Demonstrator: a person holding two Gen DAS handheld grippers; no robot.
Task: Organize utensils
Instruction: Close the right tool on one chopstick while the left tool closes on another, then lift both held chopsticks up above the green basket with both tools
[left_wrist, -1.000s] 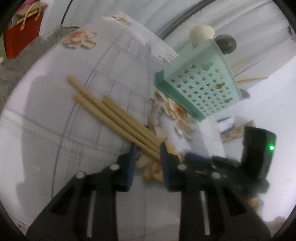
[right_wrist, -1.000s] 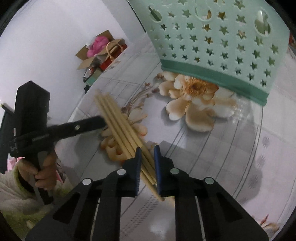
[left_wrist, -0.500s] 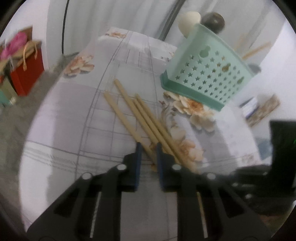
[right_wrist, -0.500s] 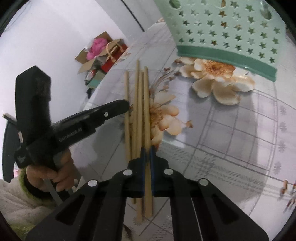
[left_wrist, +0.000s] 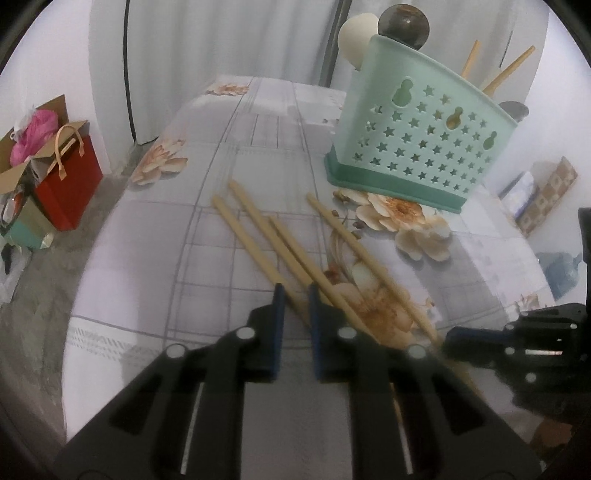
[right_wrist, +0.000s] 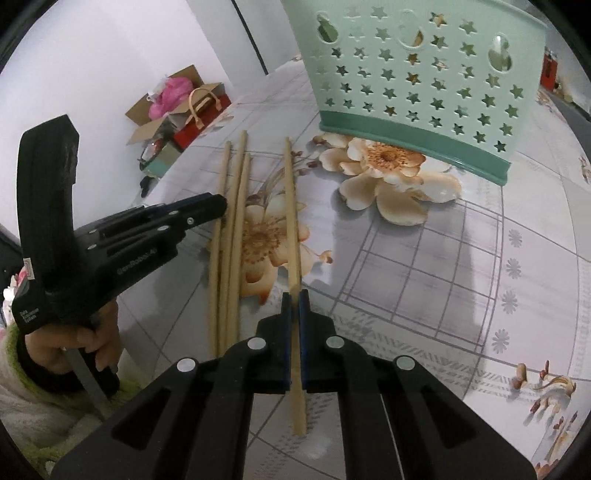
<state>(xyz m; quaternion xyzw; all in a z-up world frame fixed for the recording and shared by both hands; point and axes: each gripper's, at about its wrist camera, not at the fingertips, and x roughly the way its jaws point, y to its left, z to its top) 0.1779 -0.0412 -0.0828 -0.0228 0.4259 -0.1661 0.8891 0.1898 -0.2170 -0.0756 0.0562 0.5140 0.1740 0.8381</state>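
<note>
Right gripper (right_wrist: 294, 295) clamped on one chopstick (right_wrist: 291, 206), left gripper (left_wrist: 294, 295) slightly parted over three chopsticks (left_wrist: 258, 236) on table (left_wrist: 155, 258), green holder (left_wrist: 417, 140) beyond

Pale tan chopsticks (right_wrist: 236, 236) lie on a grey-grid, peach-flowered tablecloth (right_wrist: 424, 266) — beside a mint, star-punched basket (right_wrist: 417, 70).

White curtains (left_wrist: 221, 37) — grey floor (left_wrist: 48, 280), red bag (left_wrist: 68, 177).
</note>
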